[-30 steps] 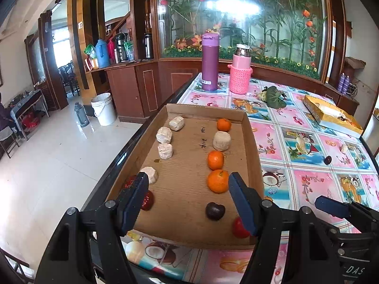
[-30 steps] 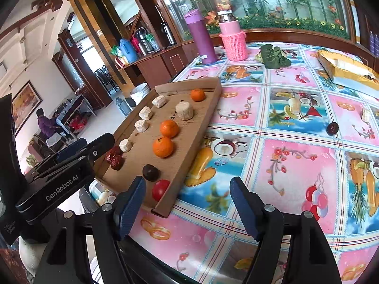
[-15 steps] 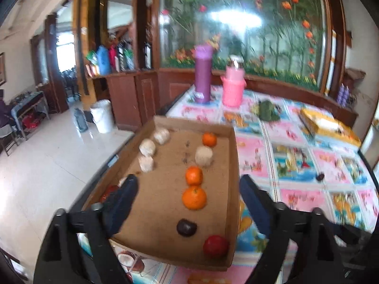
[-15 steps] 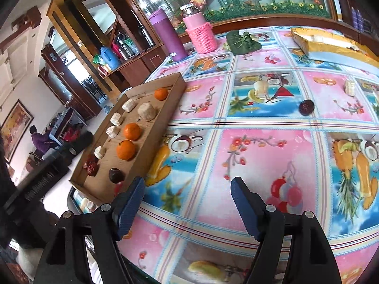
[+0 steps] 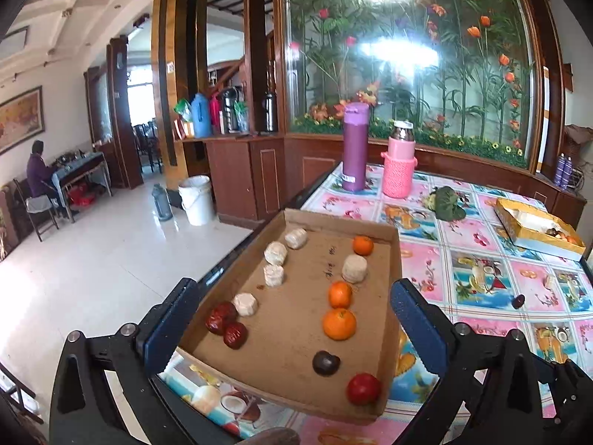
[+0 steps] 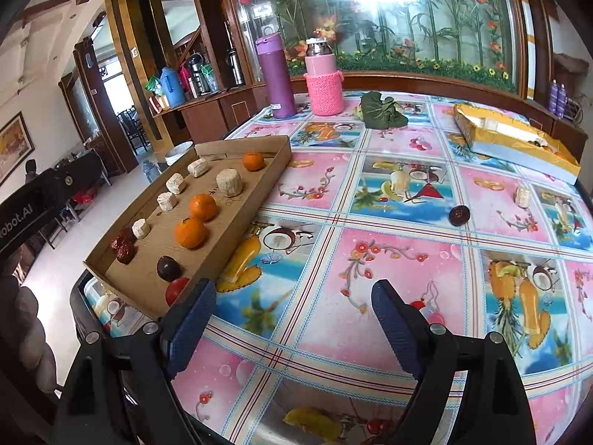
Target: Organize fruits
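1. Left wrist view: the left gripper (image 5: pixel 292 320) is seen spread wide above the cardboard tray (image 5: pixel 393 296); its jaws have just been opening, and nothing is pinched between them.
2. Three oranges (image 5: pixel 339 323), a red fruit (image 5: pixel 363 388), a dark round fruit (image 5: pixel 325 363), two red dates (image 5: pixel 234 335) and pale cakes (image 5: pixel 354 268) are seen lying in the tray.
3. Right wrist view: the right gripper (image 6: pixel 292 322) is held spread over the flowered tablecloth (image 6: pixel 393 274), jaws just opened wider, empty.
4. A dark fruit (image 6: pixel 459 215) lies loose on the cloth, well apart from the tray.
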`<state>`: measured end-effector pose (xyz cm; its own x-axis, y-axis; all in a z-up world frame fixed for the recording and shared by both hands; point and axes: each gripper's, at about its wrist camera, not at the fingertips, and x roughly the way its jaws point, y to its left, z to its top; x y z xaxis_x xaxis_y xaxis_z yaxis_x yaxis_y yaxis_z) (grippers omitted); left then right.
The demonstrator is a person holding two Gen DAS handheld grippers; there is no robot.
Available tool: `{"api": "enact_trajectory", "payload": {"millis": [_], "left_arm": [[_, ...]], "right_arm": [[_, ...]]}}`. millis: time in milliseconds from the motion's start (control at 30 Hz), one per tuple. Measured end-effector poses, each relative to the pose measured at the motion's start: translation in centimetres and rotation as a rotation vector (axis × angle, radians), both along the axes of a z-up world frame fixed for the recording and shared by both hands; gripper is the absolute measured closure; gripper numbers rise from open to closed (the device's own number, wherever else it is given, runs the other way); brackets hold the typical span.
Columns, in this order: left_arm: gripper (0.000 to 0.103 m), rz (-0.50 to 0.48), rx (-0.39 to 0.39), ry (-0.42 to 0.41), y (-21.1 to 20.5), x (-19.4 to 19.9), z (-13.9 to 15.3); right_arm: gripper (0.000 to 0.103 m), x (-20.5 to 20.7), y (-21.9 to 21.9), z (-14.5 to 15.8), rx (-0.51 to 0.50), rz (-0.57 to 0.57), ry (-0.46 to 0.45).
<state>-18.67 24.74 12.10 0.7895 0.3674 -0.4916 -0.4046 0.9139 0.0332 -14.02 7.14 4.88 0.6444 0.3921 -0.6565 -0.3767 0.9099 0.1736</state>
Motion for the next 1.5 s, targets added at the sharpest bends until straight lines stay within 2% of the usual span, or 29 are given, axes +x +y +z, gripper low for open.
{"api": "enact_trajectory", "payload": {"millis": [167, 467, 967, 1500], "left_arm": [[0.000, -0.036, -0.048, 0.053, 0.3, 0.5, -1.1], [0.000, -0.033, -0.058, 0.121, 1.3, 1.0, -2.7], [0.000, -0.011, -0.118, 0.154, 3.1, 1.6, -4.1], [0.000, -0.018, -0.116, 0.155, 2.8, 1.9, -3.8]], "right_arm": [[0.012, -0.9, 0.6, 0.3, -0.060, -0.001, -0.047], [0.011, -1.8, 2.9, 0.0, -0.121, 0.041, -0.068], [0.011, -1.5, 4.4, -1.0, -0.151, 0.059, -0.034], [0.011, -1.6, 4.7, -1.0, -0.130, 0.093, -0.040]]}}
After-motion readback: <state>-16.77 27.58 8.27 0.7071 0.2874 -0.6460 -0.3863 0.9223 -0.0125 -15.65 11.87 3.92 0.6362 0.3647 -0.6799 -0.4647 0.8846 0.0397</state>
